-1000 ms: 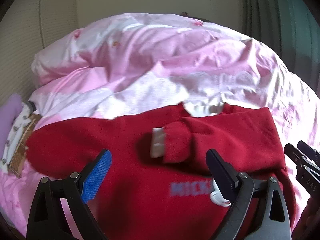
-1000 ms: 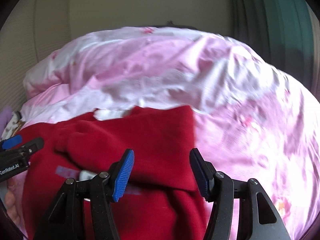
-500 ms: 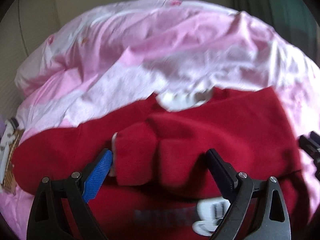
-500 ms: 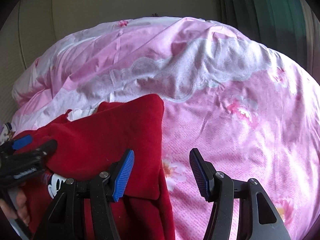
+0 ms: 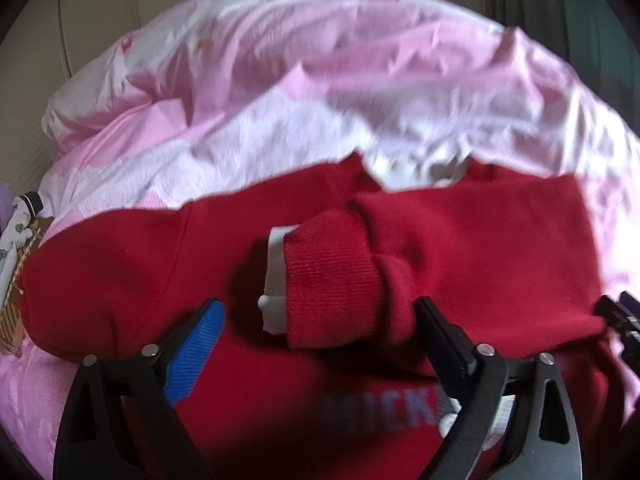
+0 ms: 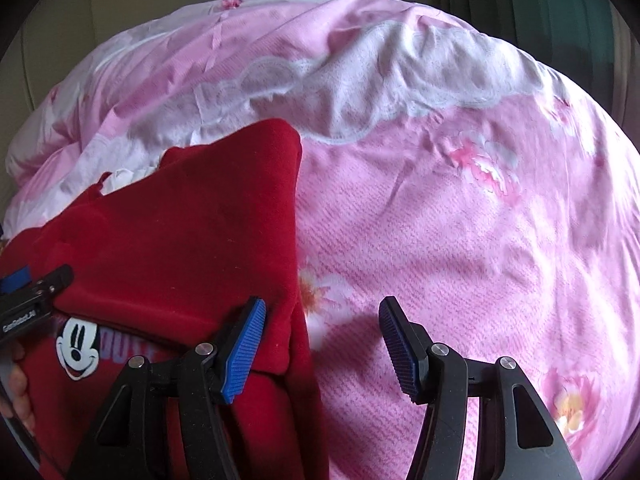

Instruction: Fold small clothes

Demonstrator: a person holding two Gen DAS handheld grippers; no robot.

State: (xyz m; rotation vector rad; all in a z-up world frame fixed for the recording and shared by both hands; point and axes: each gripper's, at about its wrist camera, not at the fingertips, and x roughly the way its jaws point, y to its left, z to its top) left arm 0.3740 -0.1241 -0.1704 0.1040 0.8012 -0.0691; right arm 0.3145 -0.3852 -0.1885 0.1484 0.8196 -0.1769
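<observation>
A red sweatshirt [image 5: 480,248] lies on the pink quilt [image 6: 460,220] with one sleeve [image 5: 332,280] folded across its chest, while the left gripper [image 5: 320,344] and right gripper [image 6: 322,344] hover with jaws apart, gripping nothing.

The red sweatshirt [image 5: 480,240] is soft matt fleece with ribbed cuffs; the pink bedcover [image 6: 460,220] is textured woven cloth.

Right gripper [image 6: 322,344] lower, off sweater [image 6: 180,240].
</observation>
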